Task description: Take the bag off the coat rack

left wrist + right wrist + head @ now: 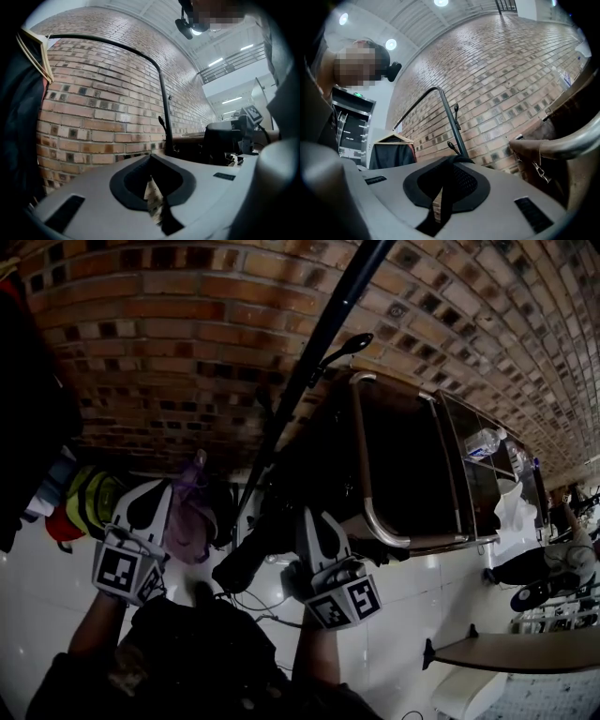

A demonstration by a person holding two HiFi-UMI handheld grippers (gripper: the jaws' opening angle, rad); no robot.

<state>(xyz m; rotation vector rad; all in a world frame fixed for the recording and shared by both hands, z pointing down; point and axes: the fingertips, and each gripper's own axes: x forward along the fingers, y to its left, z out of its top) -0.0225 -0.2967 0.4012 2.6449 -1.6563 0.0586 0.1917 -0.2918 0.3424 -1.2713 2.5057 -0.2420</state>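
The black coat rack pole (319,343) rises along the brick wall, with a curved hook (352,341) on its side. My right gripper (314,518) is close beside the pole, shut on the black strap (446,199) of a black bag. The strap runs down between its jaws, with black mesh (464,180) just behind. In the head view the bag's dark bulk (248,559) sits left of that gripper. My left gripper (155,488) is off to the left, jaws together with nothing between them.
A dark coat (391,152) hangs on a wooden hanger at the left. A brown bag with a chain (541,150) lies on a chrome-framed stand (370,474) at the right. Purple (192,507), yellow-green (94,498) and red (61,526) items lie by the wall's foot.
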